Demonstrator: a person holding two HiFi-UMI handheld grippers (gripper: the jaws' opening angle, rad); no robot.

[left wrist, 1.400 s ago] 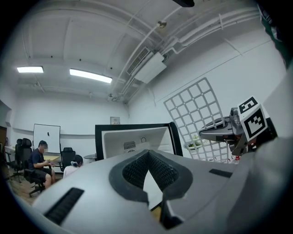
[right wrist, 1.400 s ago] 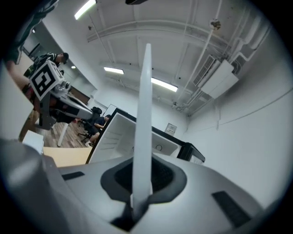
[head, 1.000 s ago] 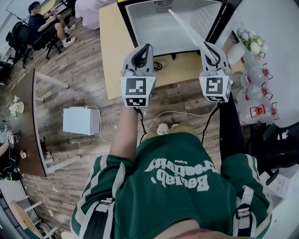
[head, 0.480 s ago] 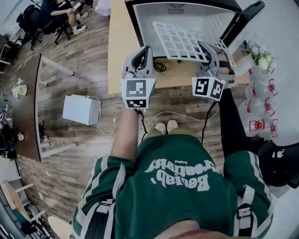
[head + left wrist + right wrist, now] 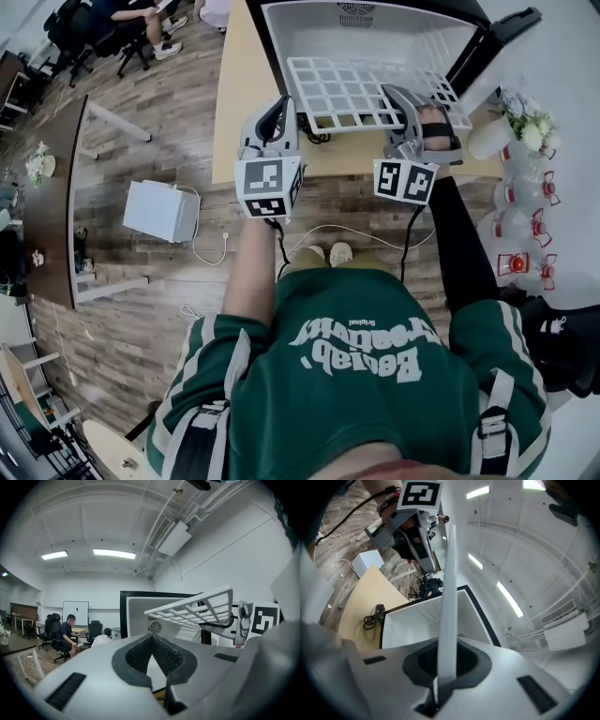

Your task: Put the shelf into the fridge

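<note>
The fridge (image 5: 366, 37) stands open on a tan platform, its white inside bare. A white wire shelf (image 5: 361, 92) lies nearly flat in front of the opening. My right gripper (image 5: 405, 101) is shut on the shelf's near right edge. In the right gripper view the shelf (image 5: 447, 597) runs edge-on out of the jaws toward the fridge (image 5: 417, 620). My left gripper (image 5: 278, 108) hangs by the shelf's left front corner, shut and holding nothing. The left gripper view shows the shelf (image 5: 197, 609) to the right, apart from its jaws, with the right gripper (image 5: 243, 623) on it.
The fridge door (image 5: 502, 37) swings out at the right. A coiled black cable (image 5: 317, 136) lies on the platform (image 5: 234, 103). A white box (image 5: 161, 211) sits on the wood floor at the left. Bottles and flowers (image 5: 525, 122) stand at the right. People sit far back left (image 5: 122, 14).
The shelf has swung from a steep edge-on tilt to lying nearly flat at the fridge opening, and the right gripper has turned and shifted left with it. The left gripper barely moved.
</note>
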